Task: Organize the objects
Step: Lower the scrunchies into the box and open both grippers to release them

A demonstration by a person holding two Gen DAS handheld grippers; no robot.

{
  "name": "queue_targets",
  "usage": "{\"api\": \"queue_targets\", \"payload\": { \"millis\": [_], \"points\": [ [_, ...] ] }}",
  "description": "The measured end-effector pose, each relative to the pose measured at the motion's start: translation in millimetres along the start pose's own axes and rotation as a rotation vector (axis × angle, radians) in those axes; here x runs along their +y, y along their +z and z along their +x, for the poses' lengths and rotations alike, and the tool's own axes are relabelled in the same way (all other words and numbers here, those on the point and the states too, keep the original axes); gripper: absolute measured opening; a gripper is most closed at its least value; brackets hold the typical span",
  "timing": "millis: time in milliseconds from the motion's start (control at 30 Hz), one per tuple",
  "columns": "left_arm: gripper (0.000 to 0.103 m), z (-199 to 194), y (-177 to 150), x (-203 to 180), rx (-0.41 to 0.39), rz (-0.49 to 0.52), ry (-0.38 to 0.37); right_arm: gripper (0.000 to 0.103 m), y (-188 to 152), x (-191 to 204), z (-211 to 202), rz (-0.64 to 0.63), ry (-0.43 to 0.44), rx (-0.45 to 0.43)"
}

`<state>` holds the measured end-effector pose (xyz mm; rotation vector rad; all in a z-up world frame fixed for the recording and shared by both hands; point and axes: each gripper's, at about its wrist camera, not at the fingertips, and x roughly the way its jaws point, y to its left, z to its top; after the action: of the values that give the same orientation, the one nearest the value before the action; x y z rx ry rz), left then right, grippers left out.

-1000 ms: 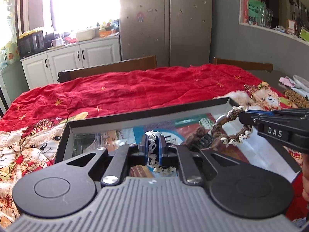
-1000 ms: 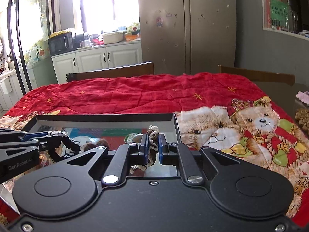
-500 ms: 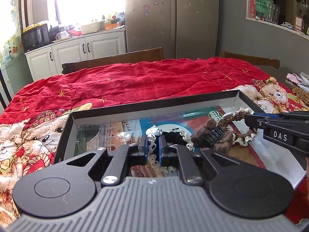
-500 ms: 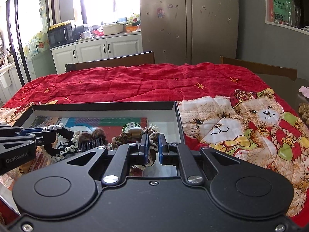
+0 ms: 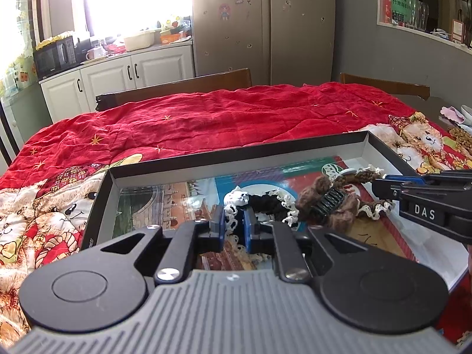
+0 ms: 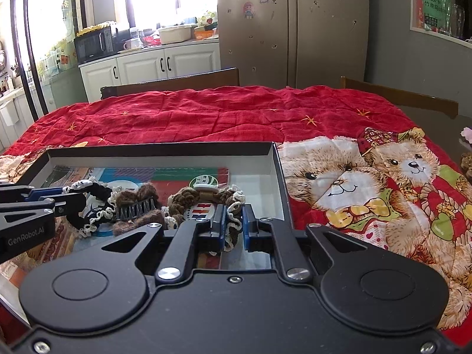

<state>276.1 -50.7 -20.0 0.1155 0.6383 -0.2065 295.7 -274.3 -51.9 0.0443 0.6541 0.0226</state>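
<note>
A shallow black tray (image 5: 236,159) with a printed picture on its floor lies on the red quilt. My left gripper (image 5: 234,227) is low over its middle, and its jaws are opening. The white lace edge of a black scrunchie (image 5: 265,202) hangs loose between them. A brown furry hair clip (image 5: 330,203) lies just right of it. My right gripper (image 6: 233,225) is shut on a brown scrunchie (image 6: 183,197) with cream lace, at the tray's right end. Each gripper shows in the other's view: the right gripper (image 5: 380,188) and the left gripper (image 6: 70,199).
The red quilt (image 6: 206,112) with teddy bears (image 6: 339,185) covers the whole table. Two wooden chair backs (image 5: 177,88) stand at the far edge. Small loose items (image 5: 460,132) lie at the table's right edge. Cabinets and a fridge stand behind.
The brown scrunchie and the furry clip, raised a second ago, now rest on the tray floor. My left jaws have parted a little around the lace. The right jaws stay shut.
</note>
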Motion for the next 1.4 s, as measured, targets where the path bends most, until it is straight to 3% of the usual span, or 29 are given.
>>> {"api": "queue_targets", "payload": {
  "millis": [33,267,433,967,1400],
  "points": [
    [0.032,0,0,0,0.001,-0.001,0.001,0.012,0,0,0,-0.002,-0.001,0.002],
    [0.04,-2,-1,-1,-0.003,0.004,0.009,0.018,0,3,2,-0.018,-0.016,0.011],
    [0.059,-5,0,1,-0.021,-0.003,0.022,0.027,0,1,1,-0.008,-0.014,0.005],
    [0.068,-22,3,-3,-0.055,0.016,0.018,0.029,3,-3,-11,-0.018,-0.003,-0.011],
    [0.072,-61,8,-2,-0.107,0.041,0.015,0.033,6,8,-58,-0.081,0.053,-0.072]
  ]
}}
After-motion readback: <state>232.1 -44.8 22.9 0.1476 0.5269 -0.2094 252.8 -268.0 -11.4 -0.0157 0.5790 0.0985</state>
